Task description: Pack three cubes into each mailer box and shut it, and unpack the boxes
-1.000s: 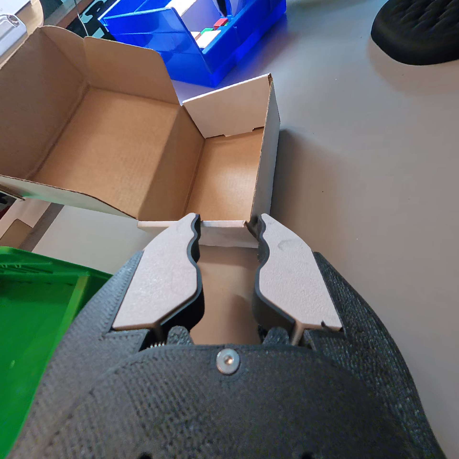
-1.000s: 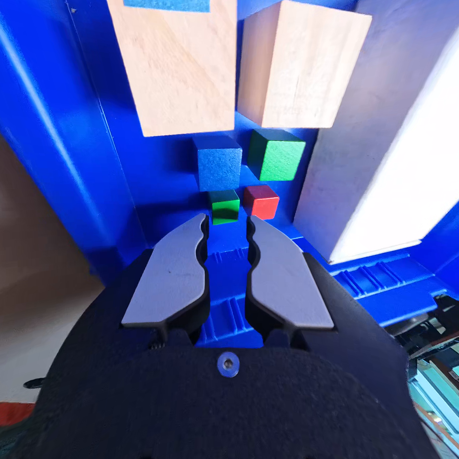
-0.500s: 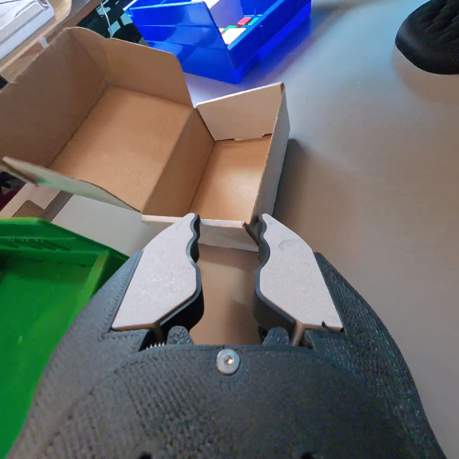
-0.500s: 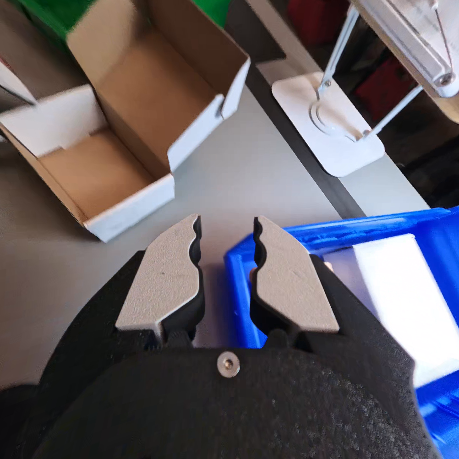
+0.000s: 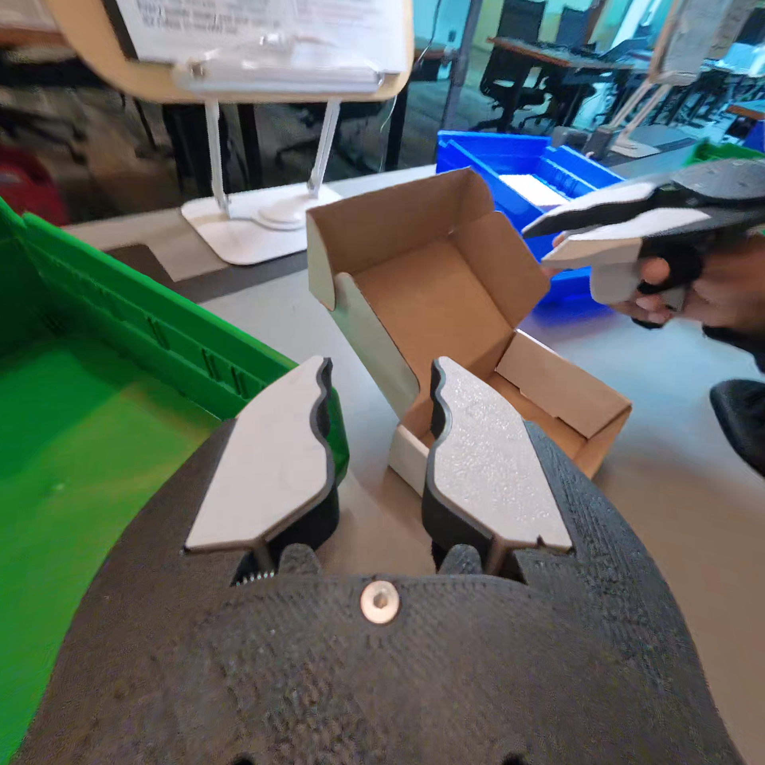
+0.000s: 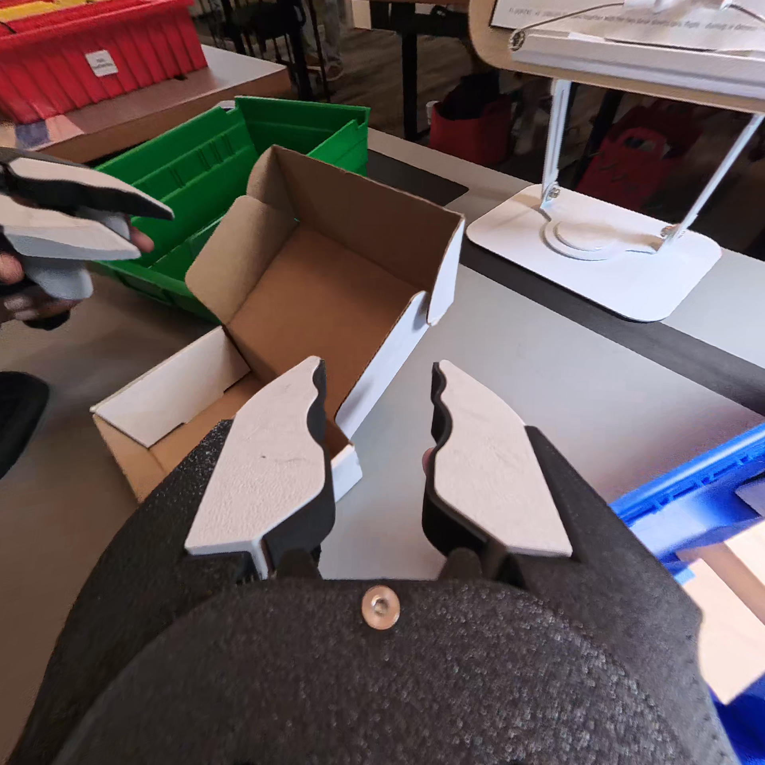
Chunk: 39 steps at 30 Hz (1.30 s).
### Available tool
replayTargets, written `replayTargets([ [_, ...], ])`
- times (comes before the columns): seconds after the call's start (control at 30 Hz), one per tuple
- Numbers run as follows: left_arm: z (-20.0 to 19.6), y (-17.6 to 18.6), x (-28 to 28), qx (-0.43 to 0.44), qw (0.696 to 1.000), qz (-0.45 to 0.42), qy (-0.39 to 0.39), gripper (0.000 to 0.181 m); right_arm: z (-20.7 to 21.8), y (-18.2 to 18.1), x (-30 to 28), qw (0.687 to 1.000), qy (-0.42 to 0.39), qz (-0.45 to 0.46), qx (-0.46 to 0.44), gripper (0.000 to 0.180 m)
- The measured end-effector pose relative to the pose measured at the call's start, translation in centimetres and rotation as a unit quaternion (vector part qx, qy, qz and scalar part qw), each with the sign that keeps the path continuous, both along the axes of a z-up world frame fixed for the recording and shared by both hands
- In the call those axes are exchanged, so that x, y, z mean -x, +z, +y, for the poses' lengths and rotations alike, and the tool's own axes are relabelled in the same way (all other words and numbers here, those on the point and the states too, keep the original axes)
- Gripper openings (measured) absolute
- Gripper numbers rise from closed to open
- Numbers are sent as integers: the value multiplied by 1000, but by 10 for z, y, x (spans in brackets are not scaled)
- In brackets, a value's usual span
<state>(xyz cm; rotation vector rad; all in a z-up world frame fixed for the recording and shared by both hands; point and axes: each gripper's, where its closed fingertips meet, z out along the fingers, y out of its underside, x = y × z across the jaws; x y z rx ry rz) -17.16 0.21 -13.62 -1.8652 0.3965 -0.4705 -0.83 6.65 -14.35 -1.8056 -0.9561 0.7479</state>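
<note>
Hovering with fingers spread and empty, the left gripper (image 5: 378, 407) and right gripper (image 6: 376, 410) flank the empty mailer box (image 6: 314, 298), so the right one should swing to the blue bin (image 6: 683, 492) at four o'clock for a cube.

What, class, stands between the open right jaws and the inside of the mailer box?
Nothing visible does. The right gripper hangs open and empty beside the mailer box, whose lid is up and whose inside looks empty. The left gripper is off to the far side.
</note>
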Motion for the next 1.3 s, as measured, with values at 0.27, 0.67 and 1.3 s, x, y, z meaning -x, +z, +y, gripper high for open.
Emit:
replayTargets([
  [0.27,32,-19,-15,31,997,25,60,26,5,-5,3,999,-29,20,-19,29],
  [0.67,-11,-16,-42,-54,995,58,-51,16,-40,-4,2,985,64,-50,-155,7],
  [1.3,-73,-29,-41,-47,984,95,-145,43,-94,-22,-25,961,189,-113,-168,48],
])
